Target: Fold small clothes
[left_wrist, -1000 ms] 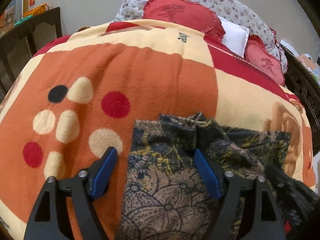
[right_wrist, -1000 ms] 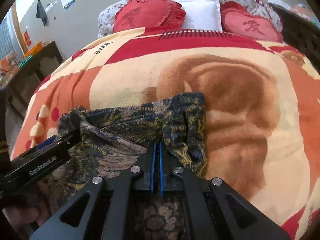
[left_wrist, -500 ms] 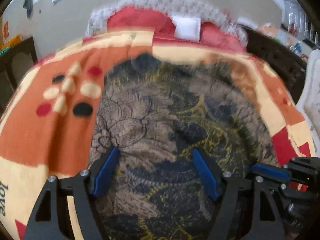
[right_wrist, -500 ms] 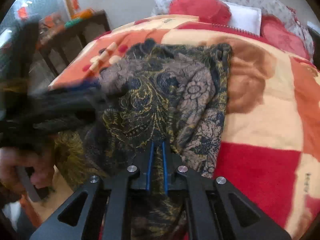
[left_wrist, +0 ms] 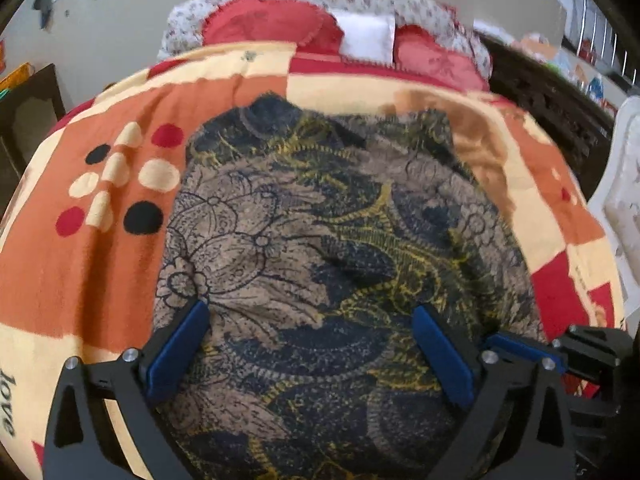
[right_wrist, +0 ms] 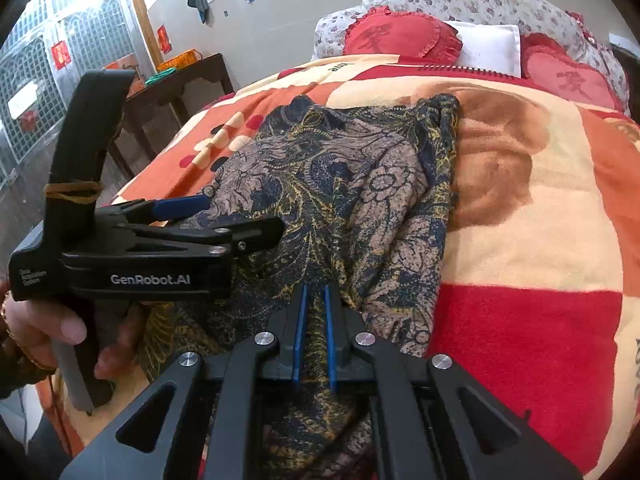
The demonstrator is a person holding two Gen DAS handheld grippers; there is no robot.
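A dark floral garment in navy, tan and yellow lies spread on the patterned blanket. My left gripper hovers low over its near part, jaws opening wide, cloth under them but the pads press nothing. In the right wrist view the garment runs from mid-bed down to my right gripper, which is shut on a bunched fold at the near edge. The left gripper shows there at the left, held by a hand. The right gripper sits at the lower right of the left wrist view.
Red heart cushions and a white pillow lean at the head of the bed. A dark wooden side table stands left of the bed, dark carved furniture to its right. Bare blanket lies right of the garment.
The garment, bunched a second ago, now lies spread longer over the blanket. Both views swung round. The left jaws stand wider than before; the right gripper still pinches cloth.
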